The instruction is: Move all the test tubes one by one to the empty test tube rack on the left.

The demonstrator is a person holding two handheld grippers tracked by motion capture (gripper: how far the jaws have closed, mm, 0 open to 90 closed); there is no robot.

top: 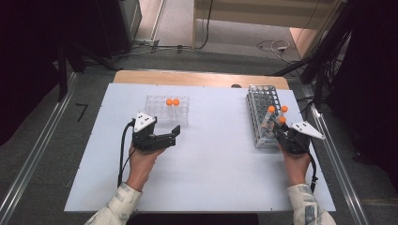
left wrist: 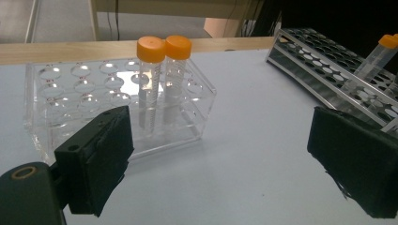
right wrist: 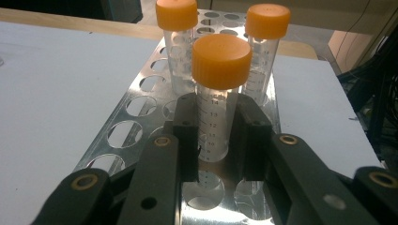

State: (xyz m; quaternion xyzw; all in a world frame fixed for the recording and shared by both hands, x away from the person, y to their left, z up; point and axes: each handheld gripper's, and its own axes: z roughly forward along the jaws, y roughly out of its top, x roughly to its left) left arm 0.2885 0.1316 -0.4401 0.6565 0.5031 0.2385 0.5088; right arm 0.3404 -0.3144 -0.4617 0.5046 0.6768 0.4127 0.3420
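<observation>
Grey carpet floor [top: 42, 154] surrounds the white-topped table [top: 211, 173], with cables [top: 274, 46] beyond and dark edges.

Overhead forward-down, two close claw-mounted views

Readable markings:

- Nearest orange-capped tube [right wrist: 217, 101], centre of the right gripper view: a printed graduation scale down its clear wall, with the numerals 14, 13, 12 legible from top to bottom; lower figures are blurred.
- Two tubes behind it, upper part of the same view: faint graduation marks, numerals not legible.
- Two tubes [left wrist: 163, 79] in the clear rack, left gripper view: scale lines, unreadable.
</observation>
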